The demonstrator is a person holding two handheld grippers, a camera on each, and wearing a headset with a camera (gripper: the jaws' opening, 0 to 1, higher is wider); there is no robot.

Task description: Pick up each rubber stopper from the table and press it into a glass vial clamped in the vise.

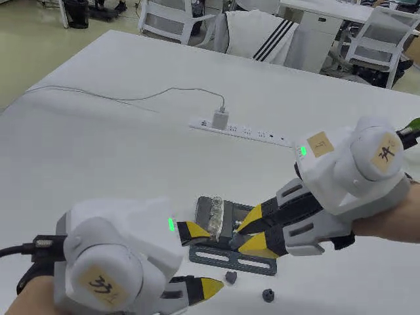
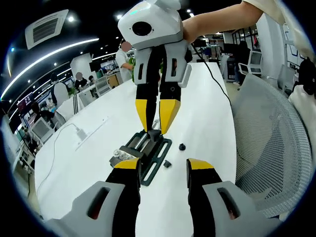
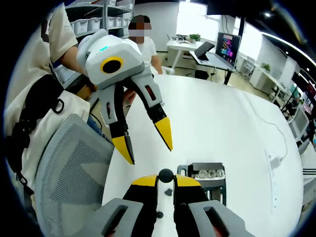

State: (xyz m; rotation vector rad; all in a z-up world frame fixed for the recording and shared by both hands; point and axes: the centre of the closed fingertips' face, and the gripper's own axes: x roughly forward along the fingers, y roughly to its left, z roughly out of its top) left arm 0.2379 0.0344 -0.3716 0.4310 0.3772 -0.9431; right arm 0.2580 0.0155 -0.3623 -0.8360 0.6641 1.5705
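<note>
Nearest in the head view, the left gripper was held wide-jawed beside the vise. Two loose stoppers were seen near it in the left gripper view. In the right gripper view, a rubber stopper was pinched by the right gripper before the clamped glass vials.

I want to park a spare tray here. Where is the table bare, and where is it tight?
Bare: the table left of the vise, between the cable and the left gripper, and beyond the power strip. Tight: around the vise, with the right gripper and two loose stoppers.
</note>
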